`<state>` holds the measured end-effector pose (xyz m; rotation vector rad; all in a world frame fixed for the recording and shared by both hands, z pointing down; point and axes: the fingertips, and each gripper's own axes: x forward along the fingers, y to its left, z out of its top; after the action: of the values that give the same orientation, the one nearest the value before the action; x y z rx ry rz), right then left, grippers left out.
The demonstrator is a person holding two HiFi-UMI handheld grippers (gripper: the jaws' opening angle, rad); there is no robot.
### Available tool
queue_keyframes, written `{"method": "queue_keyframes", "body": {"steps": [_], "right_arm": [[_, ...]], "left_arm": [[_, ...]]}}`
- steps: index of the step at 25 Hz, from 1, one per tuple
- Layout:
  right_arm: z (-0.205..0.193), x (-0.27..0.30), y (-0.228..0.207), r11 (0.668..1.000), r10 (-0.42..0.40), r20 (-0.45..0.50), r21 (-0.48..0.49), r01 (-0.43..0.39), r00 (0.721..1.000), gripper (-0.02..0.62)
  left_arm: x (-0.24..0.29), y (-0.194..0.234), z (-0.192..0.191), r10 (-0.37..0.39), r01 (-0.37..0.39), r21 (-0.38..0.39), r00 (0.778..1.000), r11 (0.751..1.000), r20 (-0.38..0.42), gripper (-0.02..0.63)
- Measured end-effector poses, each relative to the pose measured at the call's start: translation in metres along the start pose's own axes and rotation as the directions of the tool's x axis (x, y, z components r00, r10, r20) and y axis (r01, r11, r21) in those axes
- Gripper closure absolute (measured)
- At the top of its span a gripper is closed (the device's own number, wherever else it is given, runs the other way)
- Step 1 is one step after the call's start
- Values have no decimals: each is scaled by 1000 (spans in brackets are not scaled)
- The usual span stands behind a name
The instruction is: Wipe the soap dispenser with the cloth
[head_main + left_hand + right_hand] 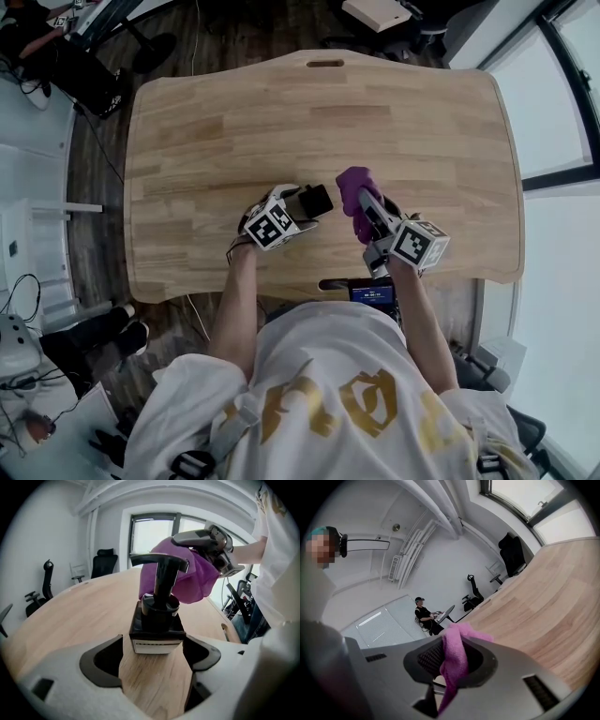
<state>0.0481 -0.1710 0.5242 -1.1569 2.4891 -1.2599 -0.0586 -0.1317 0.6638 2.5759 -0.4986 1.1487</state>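
A black soap dispenser [157, 620] with a pump head stands upright on the wooden table [234, 122]. It sits between the tips of my left gripper [157, 656], whose jaws stand wide and do not press on its base. In the head view the dispenser [314, 200] is just beyond the left gripper [298, 208]. My right gripper [370, 211] is shut on a purple cloth [454, 658]. That cloth [194, 581] hangs right behind the pump head, touching or nearly touching it. The cloth [354, 192] lies to the right of the dispenser.
A small screen device [372, 294] sits at the table's near edge by my body. Office chairs [103, 562] stand beyond the far side, by the window. A seated person [424, 613] is far off in the room. A white box [375, 13] lies past the table's far end.
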Motion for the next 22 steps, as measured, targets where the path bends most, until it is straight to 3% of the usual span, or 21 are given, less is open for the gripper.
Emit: {"method": "queue_keyframes", "body": {"steps": [3,5,8,11,12,13,14,15,18,19,22], "right_arm": [[3,0,5,999,-10,-3,-42,10,1000,543],[6,0,9,997,-26,-5,-73,25,1000,543],[13,-1,18,991,-38,1,-125,38,999,543],[19,-3,30,985,-38,18,-170,41,999,543],[20,-3,34,982,-38,24,-186,42,999,543],[20,-4,37,978,-41,30,-203,46,999,542],[20,-5,41,974,-48,39,-218,55,998,543],[20,-7,45,971,-59,52,-230,69,997,542],[24,-13,58,952,-89,100,-283,114,991,543],[24,-14,63,941,-95,109,-315,125,989,542],[20,-19,76,906,-110,127,-396,152,986,542]], "left_arm": [[-19,2,3,45,-42,-55,997,998,64,239],[-41,3,17,102,-86,-99,980,991,171,241],[-78,8,47,190,-129,-192,919,973,346,242],[-106,10,69,257,-163,-242,863,956,435,244],[-115,10,75,288,-190,-249,842,950,456,259],[-124,11,80,323,-218,-263,818,940,476,353],[-134,12,84,360,-235,-297,788,926,500,491],[-144,14,88,394,-226,-356,753,907,527,559],[-172,20,98,490,-113,-565,654,817,577,592],[-178,20,100,518,-118,-593,640,796,567,594],[-185,13,100,584,-234,-601,645,765,492,597]]}}
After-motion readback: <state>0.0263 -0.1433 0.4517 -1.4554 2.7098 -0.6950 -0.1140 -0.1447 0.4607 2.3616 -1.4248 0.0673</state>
